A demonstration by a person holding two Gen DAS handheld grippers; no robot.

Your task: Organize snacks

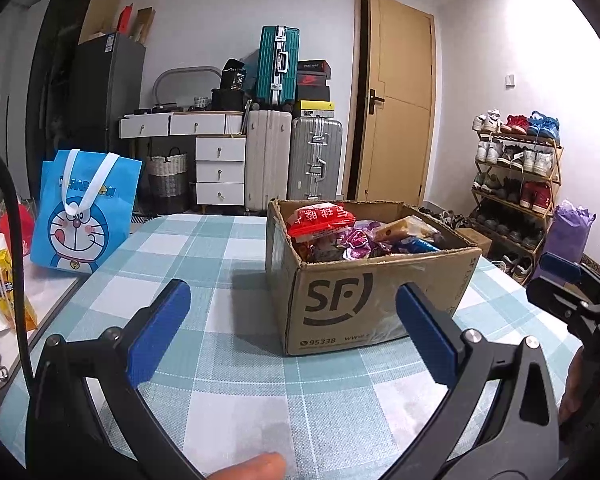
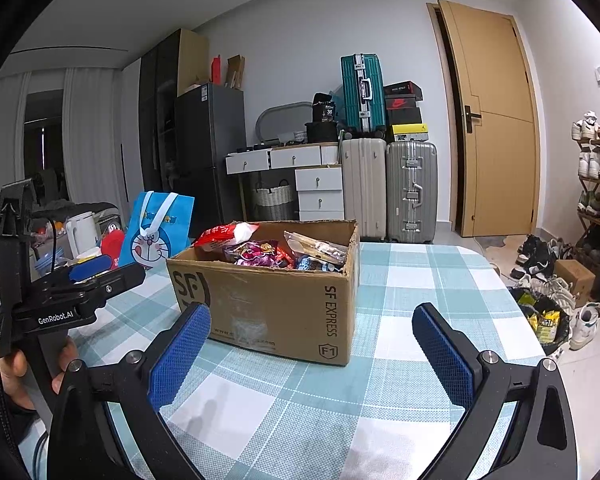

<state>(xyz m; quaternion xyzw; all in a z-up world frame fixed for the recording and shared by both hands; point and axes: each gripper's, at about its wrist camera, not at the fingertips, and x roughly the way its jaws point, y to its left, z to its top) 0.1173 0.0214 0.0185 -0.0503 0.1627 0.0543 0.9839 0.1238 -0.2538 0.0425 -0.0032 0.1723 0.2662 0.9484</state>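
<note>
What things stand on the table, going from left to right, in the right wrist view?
White kettle → red lid → blue cartoon bag → cardboard box full of snacks.

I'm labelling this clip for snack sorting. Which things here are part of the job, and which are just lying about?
Part of the job:
- cardboard box on the table
- snack packets inside it, including the red bag
- left gripper and right gripper, both open and empty

Lying about:
- blue tote bag
- kettle
- suitcases
- shoe rack
</note>
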